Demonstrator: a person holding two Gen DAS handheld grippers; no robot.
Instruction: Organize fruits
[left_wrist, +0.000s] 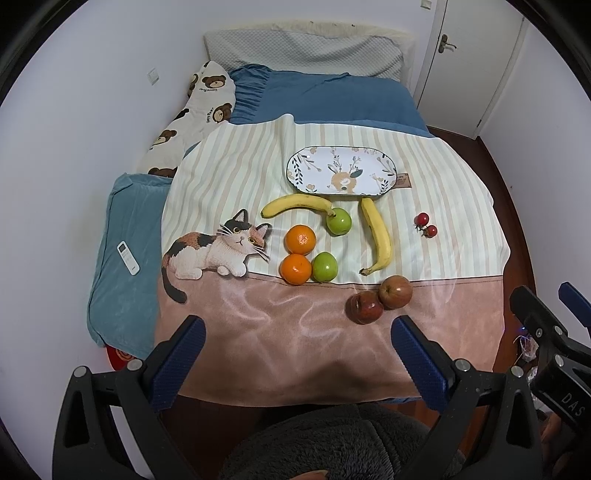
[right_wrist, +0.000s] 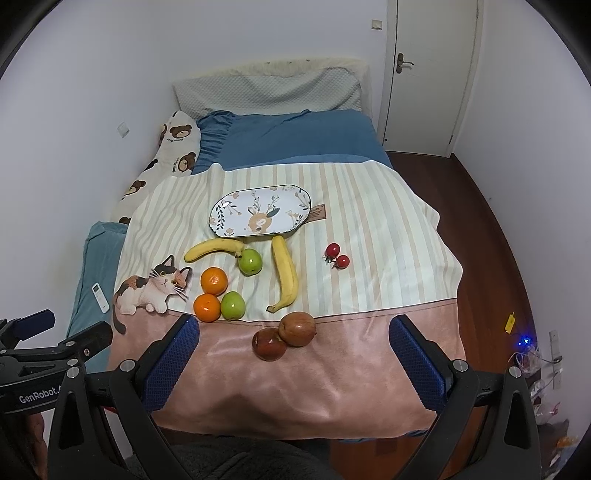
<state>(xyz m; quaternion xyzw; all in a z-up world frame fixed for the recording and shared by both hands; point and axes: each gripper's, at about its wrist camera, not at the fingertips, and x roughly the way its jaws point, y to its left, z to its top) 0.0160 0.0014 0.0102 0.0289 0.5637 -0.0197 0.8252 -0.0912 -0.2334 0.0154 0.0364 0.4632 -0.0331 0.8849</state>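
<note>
**A:** What lies on the blanket (left_wrist: 258, 155), left to right?

**B:** It is a soft fleece, striped cream above and plain pink below, with a printed calico cat (left_wrist: 218, 251) at the left. Next come two round, dimpled oranges (left_wrist: 300, 240), one behind the other; the nearer orange (left_wrist: 295, 269) touches a smooth green apple (left_wrist: 325, 266). A curved banana (left_wrist: 295, 205) ends against a second green apple (left_wrist: 338, 220). A straighter banana (left_wrist: 377, 236) lies lengthwise to their right. Two dull red apples (left_wrist: 396, 291) touch each other on the pink band, and two glossy cherry tomatoes (left_wrist: 425, 224) sit well apart at the right.

**A:** And the dish?

**B:** An oval glazed plate (left_wrist: 299, 166) with leaf and deer prints rests behind the bananas, holding nothing. A white remote (left_wrist: 128, 257) lies on a blue velvety pillow (left_wrist: 122, 295) far left.

**A:** The grippers?

**B:** The left gripper (left_wrist: 297, 330) hovers low at the near edge of the blanket, blue ribbed pads (left_wrist: 181, 362) spread wide, grasping nothing. The right gripper (right_wrist: 294, 330) hangs likewise, released, with the red apples between its fingers in view yet untouched. Nothing blocks the fruit.
</note>
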